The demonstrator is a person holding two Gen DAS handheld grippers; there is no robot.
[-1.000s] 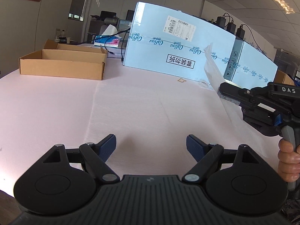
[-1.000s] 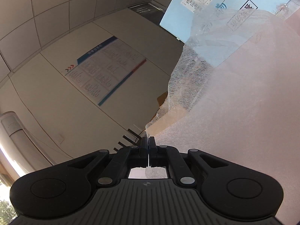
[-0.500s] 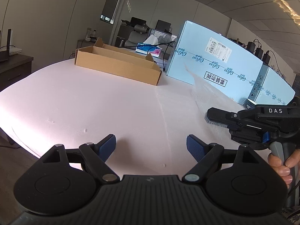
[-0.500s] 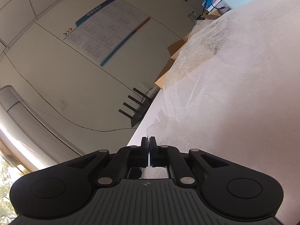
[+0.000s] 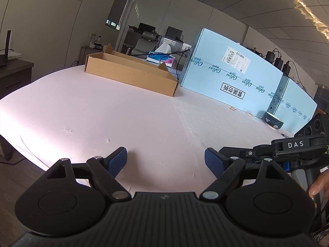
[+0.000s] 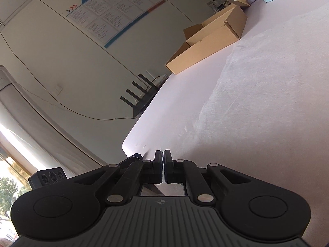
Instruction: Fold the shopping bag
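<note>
Take the brown cardboard box (image 5: 131, 72) at the back of the counter (image 5: 82, 113) as your reference.

In front of this box, on your side of it, your left claw (image 5: 164, 160) hangs low over the counter's near edge. It is released, with the blue pads wide apart and only bare surface between them. I think you hold it so because it has no job at this moment: it waits to press or to take a corner when the next fold begins.

To the right of the box, and nearer to you than it, lies the shopping bag (image 6: 267, 103). It is a thin white sheet, spread flat on the counter. Its left edge runs as a faint line from near the box's right end down toward you. Lying flat like this it has very few wrinkles, which a clean fold needs.

Further to the right of the box, at the near end of that edge, your right claw (image 6: 163, 158) is clenched. Only a thin pale sliver shows between the pads, so it seems to grasp the bag's near corner. The low, almost level hold probably lets the corner go down without lifting the rest of the sheet.

Directly to the right of the box stands a big light-blue carton (image 5: 232, 74). It acts as a back wall, well apart from the bag.
</note>
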